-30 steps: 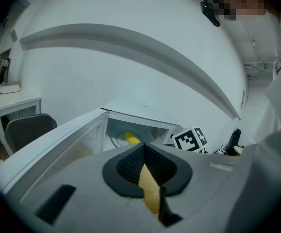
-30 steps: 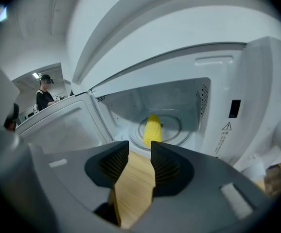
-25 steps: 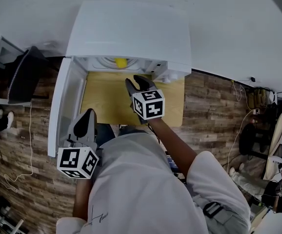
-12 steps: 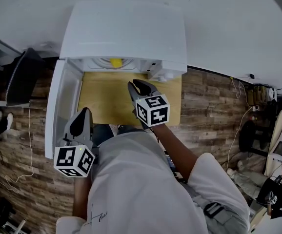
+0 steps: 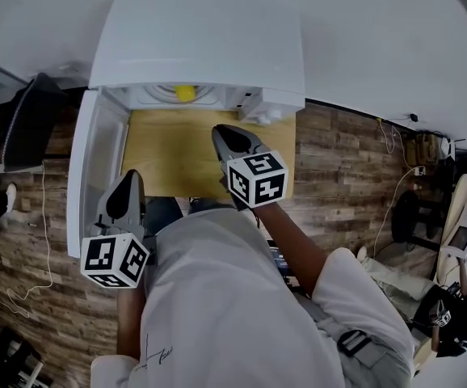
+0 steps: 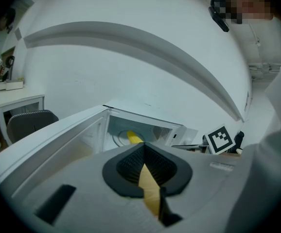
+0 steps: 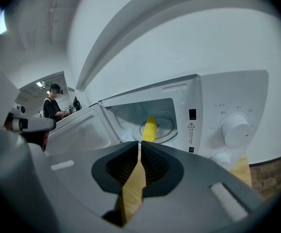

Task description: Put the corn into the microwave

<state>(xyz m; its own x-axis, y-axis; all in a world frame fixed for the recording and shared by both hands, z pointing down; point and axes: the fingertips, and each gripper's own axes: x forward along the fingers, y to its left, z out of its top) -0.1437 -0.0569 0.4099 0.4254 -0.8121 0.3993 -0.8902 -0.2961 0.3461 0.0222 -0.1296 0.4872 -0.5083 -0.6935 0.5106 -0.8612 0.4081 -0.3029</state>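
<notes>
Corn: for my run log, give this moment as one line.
corn: in microwave | door: open | right tool: jaws just closing, empty | left tool: shut, empty

The jaws of the right gripper (image 7: 139, 144) have just been closing. A second ago they stand apart; now their tips meet with nothing between them. The gripper also sits a little farther back from the mouth of the microwave (image 5: 201, 39), over the wooden table (image 5: 165, 164).
</notes>
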